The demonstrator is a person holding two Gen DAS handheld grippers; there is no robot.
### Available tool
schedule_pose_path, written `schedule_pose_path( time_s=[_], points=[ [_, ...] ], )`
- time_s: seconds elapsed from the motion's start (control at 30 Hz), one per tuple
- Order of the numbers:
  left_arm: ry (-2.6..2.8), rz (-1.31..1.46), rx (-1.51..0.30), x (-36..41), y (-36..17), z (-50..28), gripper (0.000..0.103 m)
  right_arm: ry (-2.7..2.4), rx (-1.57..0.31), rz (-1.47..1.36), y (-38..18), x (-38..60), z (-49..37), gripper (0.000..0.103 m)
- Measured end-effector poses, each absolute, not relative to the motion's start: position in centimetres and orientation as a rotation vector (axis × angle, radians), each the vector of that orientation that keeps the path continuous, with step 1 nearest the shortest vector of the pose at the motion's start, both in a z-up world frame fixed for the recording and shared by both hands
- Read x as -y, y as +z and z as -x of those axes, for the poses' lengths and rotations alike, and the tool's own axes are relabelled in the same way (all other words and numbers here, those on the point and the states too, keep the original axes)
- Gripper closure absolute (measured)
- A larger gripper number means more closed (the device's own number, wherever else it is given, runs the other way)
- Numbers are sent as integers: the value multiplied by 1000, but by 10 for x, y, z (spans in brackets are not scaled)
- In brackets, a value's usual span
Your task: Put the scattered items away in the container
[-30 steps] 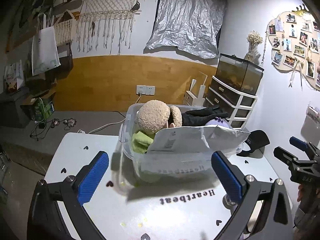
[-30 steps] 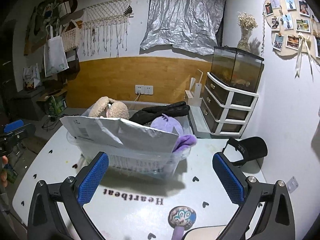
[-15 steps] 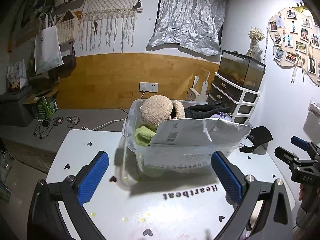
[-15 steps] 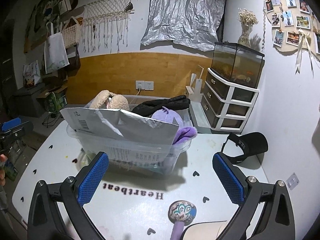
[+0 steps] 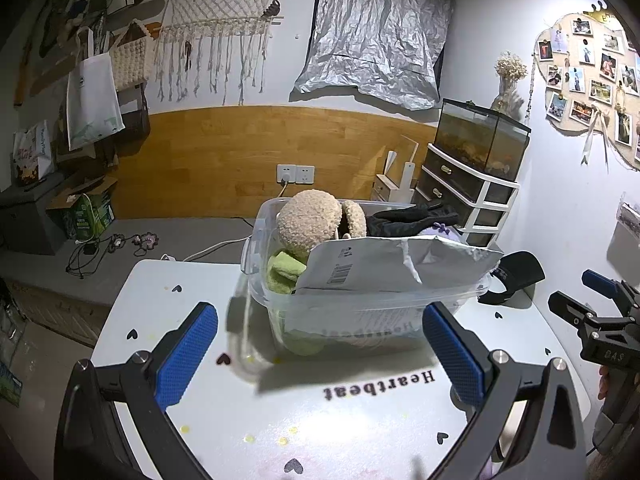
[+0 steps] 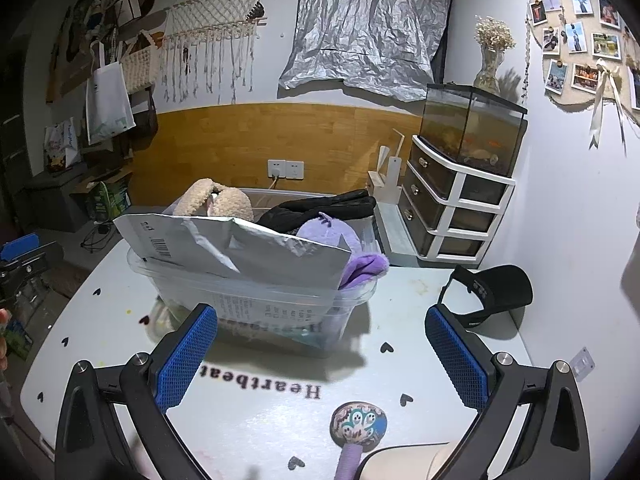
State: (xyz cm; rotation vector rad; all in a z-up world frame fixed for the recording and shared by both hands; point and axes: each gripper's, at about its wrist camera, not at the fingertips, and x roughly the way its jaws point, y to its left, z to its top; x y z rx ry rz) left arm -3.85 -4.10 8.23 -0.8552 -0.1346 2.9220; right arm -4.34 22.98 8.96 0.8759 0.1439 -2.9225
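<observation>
The left tongs (image 5: 320, 352) and right tongs (image 6: 322, 354) both hover level above the table's near edge, spread wide and holding nothing. Mid-table, the clear bin (image 6: 256, 292) is heaped with a beige plush (image 5: 308, 226), grey mailer (image 6: 248, 252) and purple slipper (image 6: 360, 268). A black cap (image 6: 500, 290) lies at the table's (image 6: 400, 312) right edge. Beyond, a drawer unit (image 6: 452, 208) lines the wall.

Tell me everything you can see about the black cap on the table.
The black cap is a visor-style cap of dark fabric, with a curved brim and an open strap loop that carries small white lettering, too small to read. It lies on the white table near the far right corner, to the right of the clear container and apart from it. Neither gripper touches it.
</observation>
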Motion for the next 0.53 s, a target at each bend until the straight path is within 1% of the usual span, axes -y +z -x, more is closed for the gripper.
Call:
schedule_pose_path(
  time_s=[0.4, 0.53],
  points=[
    [2923, 854, 128, 34, 83, 38, 0, -2935, -137, -884, 89, -230, 41, 0],
    [2940, 838, 97, 30, 83, 37, 0, -2937, -138, -890, 88, -229, 40, 0]
  ],
)
